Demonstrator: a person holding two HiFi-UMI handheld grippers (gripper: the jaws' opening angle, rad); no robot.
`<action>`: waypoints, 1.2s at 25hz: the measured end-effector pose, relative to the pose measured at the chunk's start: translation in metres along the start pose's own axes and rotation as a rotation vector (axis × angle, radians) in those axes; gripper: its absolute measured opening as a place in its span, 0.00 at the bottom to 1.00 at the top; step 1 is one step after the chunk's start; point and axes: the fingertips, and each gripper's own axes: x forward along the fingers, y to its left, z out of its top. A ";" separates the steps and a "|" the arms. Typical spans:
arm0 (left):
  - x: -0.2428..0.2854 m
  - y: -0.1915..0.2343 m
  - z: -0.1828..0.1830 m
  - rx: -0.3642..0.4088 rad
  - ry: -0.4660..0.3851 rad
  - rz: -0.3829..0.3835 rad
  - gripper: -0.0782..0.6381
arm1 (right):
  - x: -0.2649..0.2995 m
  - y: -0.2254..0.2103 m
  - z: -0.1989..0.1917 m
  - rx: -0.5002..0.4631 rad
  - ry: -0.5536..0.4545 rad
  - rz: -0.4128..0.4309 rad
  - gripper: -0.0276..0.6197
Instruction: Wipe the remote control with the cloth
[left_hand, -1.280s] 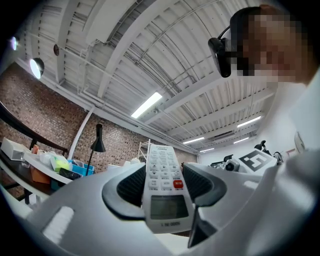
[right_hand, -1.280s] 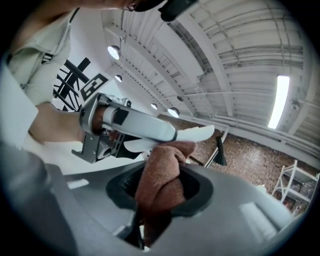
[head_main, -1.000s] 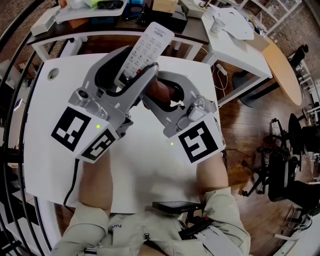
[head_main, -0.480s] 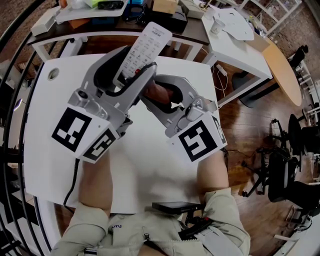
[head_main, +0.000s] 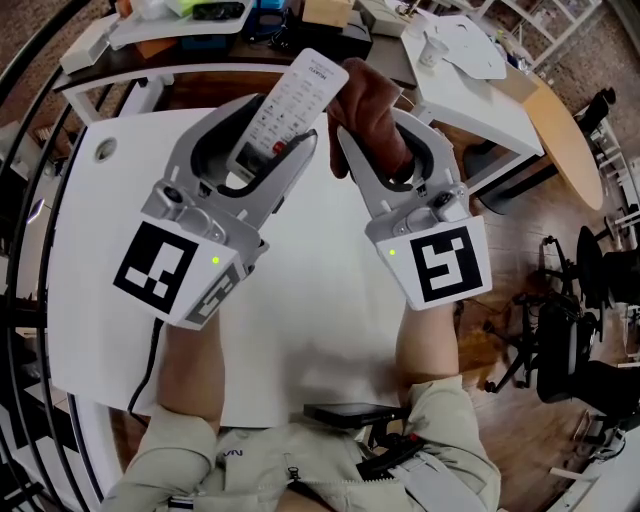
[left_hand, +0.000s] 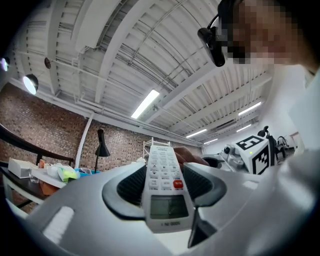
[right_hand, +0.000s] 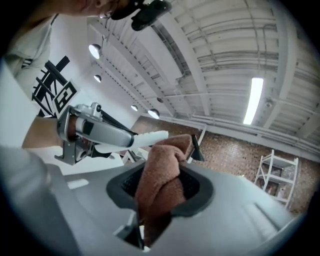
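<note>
Now: our left gripper (head_main: 280, 125) clamps the remote control (head_main: 303, 88), raised over the far table (head_main: 300, 310).
Right: our right gripper (head_main: 378, 125) clenches the cloth (head_main: 366, 92), just right of it.
Left: wiping seemingly unfinished.

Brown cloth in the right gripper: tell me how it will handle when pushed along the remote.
Probably floppy: the cloth bunches into soft folds between the jaws of the right gripper. Its fuzzy surface likely drags rather than slips. It looks light, so it should yield around the remote, not shove it.
</note>
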 end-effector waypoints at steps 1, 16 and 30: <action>0.000 -0.001 0.000 0.022 0.007 0.001 0.45 | -0.001 -0.002 0.003 0.000 -0.013 -0.013 0.22; 0.004 -0.005 -0.001 0.049 0.042 0.048 0.45 | 0.002 0.025 0.006 -0.101 -0.008 0.065 0.22; 0.005 -0.003 -0.002 0.094 0.049 0.083 0.45 | 0.000 0.028 -0.003 -0.172 0.058 0.093 0.22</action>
